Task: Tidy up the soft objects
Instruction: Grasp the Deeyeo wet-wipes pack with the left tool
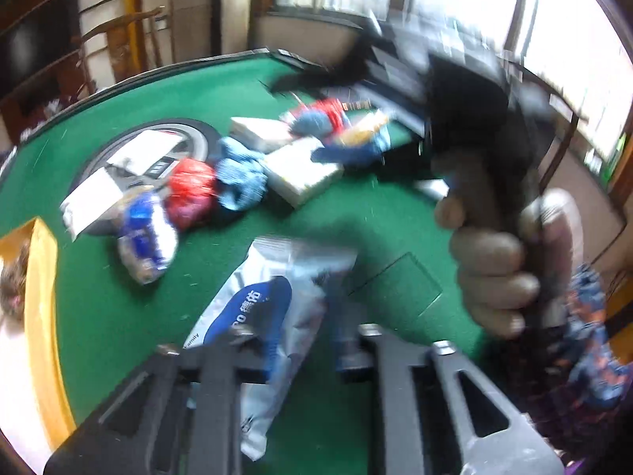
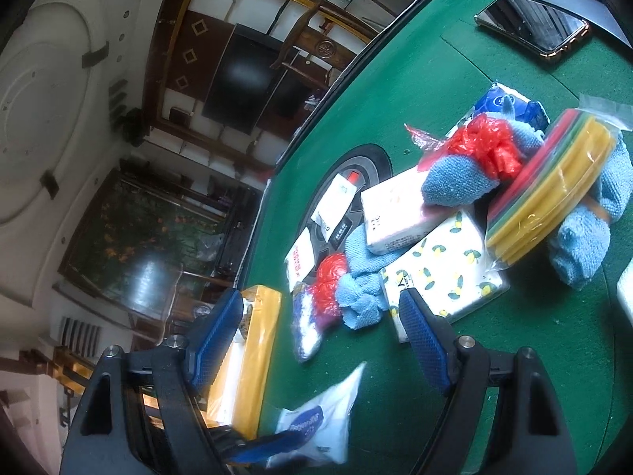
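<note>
On the green table [image 1: 118, 308] lies a pile of soft things: blue cloths [image 1: 241, 178] [image 2: 447, 178], red plastic bags [image 1: 192, 192] [image 2: 488, 146], tissue packs [image 1: 302, 174] [image 2: 447, 273] and a packet of coloured cloths [image 2: 550, 194]. My left gripper [image 1: 300, 352] is shut on a white and blue wipes pack [image 1: 273, 316] and holds it low over the table; the pack also shows in the right wrist view [image 2: 316, 427]. My right gripper [image 2: 328, 340] is open and empty, above the near edge of the pile. It shows, held in a hand, in the left wrist view [image 1: 474, 126].
A yellow box [image 2: 253, 356] [image 1: 39, 316] stands at the table's edge beside the left gripper. A phone [image 2: 532, 25] lies at the far corner. A round black and grey panel [image 1: 158, 150] with white cards sits mid-table. A small blue and white packet [image 1: 146, 233] lies near it.
</note>
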A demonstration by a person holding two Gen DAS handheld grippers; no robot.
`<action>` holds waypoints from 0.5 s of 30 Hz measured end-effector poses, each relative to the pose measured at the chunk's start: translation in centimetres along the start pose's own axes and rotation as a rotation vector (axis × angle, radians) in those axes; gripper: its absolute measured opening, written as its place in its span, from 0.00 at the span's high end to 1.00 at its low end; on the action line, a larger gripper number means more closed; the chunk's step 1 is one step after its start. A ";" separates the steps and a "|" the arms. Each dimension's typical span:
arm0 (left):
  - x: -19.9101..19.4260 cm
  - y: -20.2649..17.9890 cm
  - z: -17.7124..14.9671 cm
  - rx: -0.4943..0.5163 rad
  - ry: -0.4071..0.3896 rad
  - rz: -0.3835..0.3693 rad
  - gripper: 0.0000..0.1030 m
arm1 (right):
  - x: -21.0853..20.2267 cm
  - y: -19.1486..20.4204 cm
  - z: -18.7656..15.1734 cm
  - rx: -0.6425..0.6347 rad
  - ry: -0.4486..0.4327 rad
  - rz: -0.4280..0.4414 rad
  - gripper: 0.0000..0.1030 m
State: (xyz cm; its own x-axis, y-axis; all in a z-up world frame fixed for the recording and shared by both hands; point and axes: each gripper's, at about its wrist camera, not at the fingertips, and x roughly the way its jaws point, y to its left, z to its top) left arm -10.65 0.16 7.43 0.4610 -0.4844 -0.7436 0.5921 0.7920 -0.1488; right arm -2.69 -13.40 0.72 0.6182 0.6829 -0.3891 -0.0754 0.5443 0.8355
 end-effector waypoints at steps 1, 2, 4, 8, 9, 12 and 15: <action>-0.7 0.5 -0.1 -0.021 -0.016 -0.001 0.94 | 0.0 0.0 -0.1 -0.004 0.000 -0.010 0.25; -1.0 1.8 0.4 -0.044 -0.033 0.007 0.94 | 0.1 0.0 -0.1 -0.007 -0.002 -0.023 0.25; -1.4 3.8 0.2 -0.086 -0.047 0.038 0.94 | 0.2 0.0 -0.1 -0.012 -0.003 -0.050 0.25; -1.7 5.5 0.1 -0.105 -0.047 0.000 0.61 | 0.0 -0.3 -0.2 -0.011 -0.007 -0.071 0.25; -1.7 5.0 0.0 -0.071 -0.032 -0.008 0.43 | -0.1 -0.4 -0.1 -0.007 -0.008 -0.075 0.25; -1.3 3.8 -0.1 0.070 -0.037 0.056 0.14 | -0.1 -0.6 0.0 -0.001 -0.007 -0.083 0.25; 1.1 2.9 0.5 0.194 0.013 0.098 0.14 | -0.3 -0.5 0.0 -0.006 -0.010 -0.089 0.25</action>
State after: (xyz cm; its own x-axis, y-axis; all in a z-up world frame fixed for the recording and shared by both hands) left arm -8.10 1.71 6.50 0.5150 -0.4029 -0.7566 0.6617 0.7480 0.0520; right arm -2.80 -13.90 0.38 0.6305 0.6271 -0.4574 -0.0249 0.6054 0.7956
